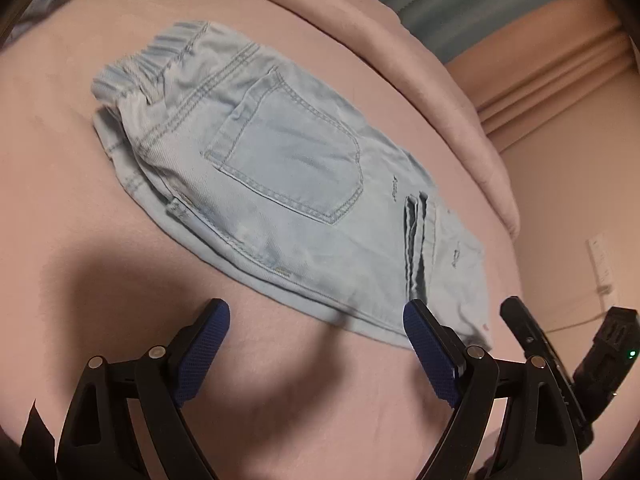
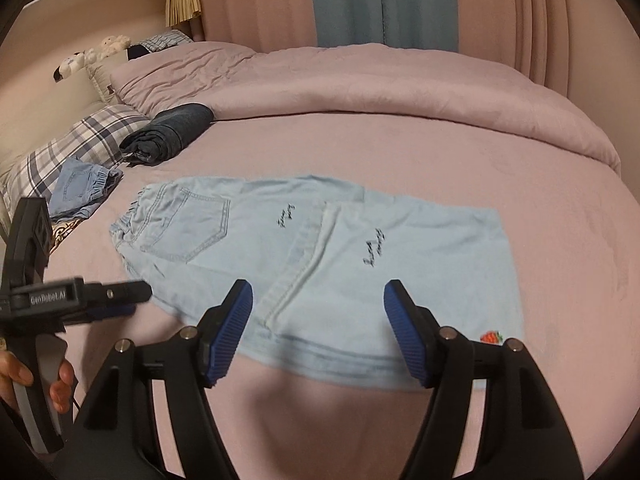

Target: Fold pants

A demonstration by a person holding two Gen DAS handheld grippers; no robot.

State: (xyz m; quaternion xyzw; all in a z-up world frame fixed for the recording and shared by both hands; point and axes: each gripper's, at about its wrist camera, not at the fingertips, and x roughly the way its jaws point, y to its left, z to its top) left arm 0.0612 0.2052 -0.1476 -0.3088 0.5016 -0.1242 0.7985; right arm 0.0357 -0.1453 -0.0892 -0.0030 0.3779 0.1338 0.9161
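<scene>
Light blue denim pants (image 2: 320, 256) lie flat on the pink bed sheet (image 2: 520, 160), waistband to the left, back pocket up, one layer folded over with its hem across the middle. They also show in the left wrist view (image 1: 288, 184). My right gripper (image 2: 318, 300) is open and empty, just above the near edge of the pants. My left gripper (image 1: 316, 312) is open and empty, over the sheet by the near edge of the pants; it also shows in the right wrist view (image 2: 120, 296), at the left of the pants.
A rolled dark garment (image 2: 172, 136) and a small folded blue denim piece (image 2: 80, 190) lie by the plaid pillow (image 2: 72, 148) at the left. A folded pink duvet (image 2: 360, 92) runs along the far side. Curtains hang behind the bed.
</scene>
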